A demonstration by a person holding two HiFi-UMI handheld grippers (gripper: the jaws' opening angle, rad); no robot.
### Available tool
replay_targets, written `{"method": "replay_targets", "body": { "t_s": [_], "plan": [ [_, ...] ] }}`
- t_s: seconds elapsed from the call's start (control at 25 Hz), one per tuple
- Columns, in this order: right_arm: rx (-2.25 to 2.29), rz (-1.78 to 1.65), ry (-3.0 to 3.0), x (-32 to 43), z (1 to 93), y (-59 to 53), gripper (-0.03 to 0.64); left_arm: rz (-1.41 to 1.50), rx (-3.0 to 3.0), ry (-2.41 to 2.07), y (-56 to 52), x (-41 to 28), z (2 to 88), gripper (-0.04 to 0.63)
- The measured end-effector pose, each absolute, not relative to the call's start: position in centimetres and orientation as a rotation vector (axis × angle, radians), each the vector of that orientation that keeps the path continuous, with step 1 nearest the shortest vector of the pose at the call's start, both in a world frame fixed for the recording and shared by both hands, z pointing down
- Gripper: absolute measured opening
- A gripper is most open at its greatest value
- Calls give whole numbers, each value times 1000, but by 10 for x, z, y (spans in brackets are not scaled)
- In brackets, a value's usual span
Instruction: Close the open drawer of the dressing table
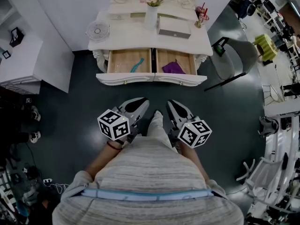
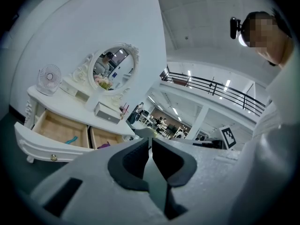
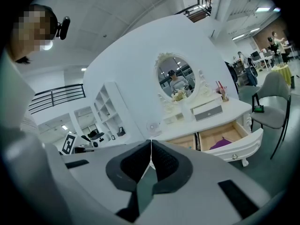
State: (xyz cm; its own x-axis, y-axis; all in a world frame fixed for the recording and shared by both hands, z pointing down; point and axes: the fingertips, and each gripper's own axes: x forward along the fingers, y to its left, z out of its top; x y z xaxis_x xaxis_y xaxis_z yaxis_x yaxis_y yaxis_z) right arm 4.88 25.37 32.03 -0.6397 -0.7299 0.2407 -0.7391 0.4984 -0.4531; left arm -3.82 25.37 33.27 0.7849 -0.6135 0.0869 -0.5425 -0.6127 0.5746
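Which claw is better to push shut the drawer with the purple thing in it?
Right, probably. The right claw sits in front of that drawer with the purple cloth; the left claw faces the other drawer. Both are shut, empty, not yet touching the dressing table.

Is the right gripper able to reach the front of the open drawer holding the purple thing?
Probably not yet: dark floor separates the right gripper from the white drawer front. Nothing blocks the way, so stepping forward should bring it close.
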Motion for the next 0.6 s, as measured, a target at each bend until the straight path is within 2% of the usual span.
{"method": "replay_targets", "body": {
  "t_s": [0.6],
  "plan": [
    [1370,833,-2547,111,374,157,12,-118,2331,-800,160,7,373,34]
  ]
}}
